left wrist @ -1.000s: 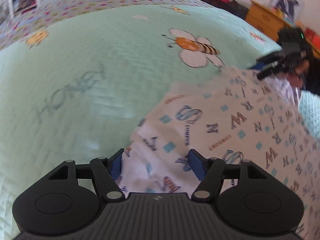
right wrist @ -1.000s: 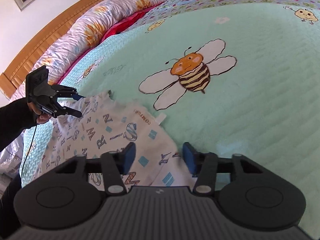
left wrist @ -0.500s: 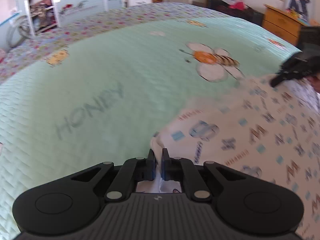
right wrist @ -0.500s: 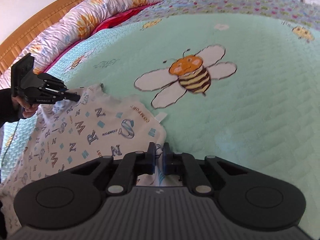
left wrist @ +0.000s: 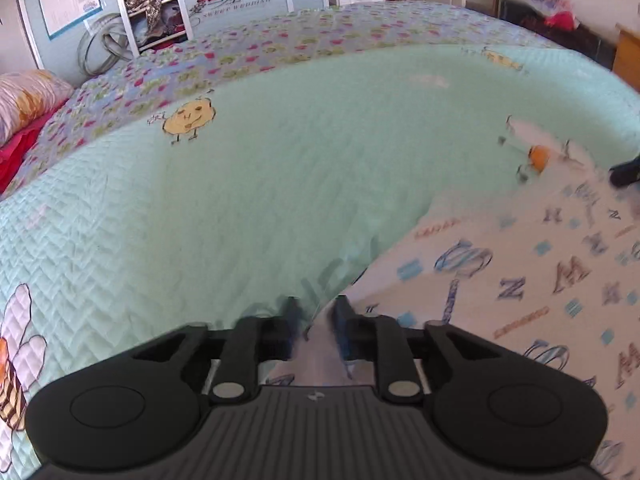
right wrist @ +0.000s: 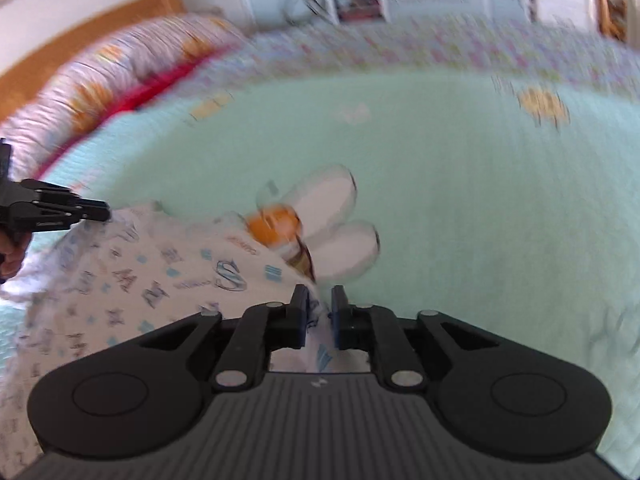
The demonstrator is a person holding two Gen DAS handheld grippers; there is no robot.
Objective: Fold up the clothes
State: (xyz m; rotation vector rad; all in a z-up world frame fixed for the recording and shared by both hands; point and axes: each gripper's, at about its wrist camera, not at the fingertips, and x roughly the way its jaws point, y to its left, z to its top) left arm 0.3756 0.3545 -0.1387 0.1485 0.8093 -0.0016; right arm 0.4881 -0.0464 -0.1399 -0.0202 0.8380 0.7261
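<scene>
Left claw (left wrist: 314,322) opening with a corner of the white lettered garment (left wrist: 520,280) between its pads, right claw (right wrist: 320,312) likewise opening around another corner, green bedspread (left wrist: 280,180) beneath

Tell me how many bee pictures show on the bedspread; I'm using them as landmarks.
2: one bee at the left wrist view's lower left edge, another bee beside the letter-print garment, partly covered by it. More may lie hidden under the cloth.
</scene>
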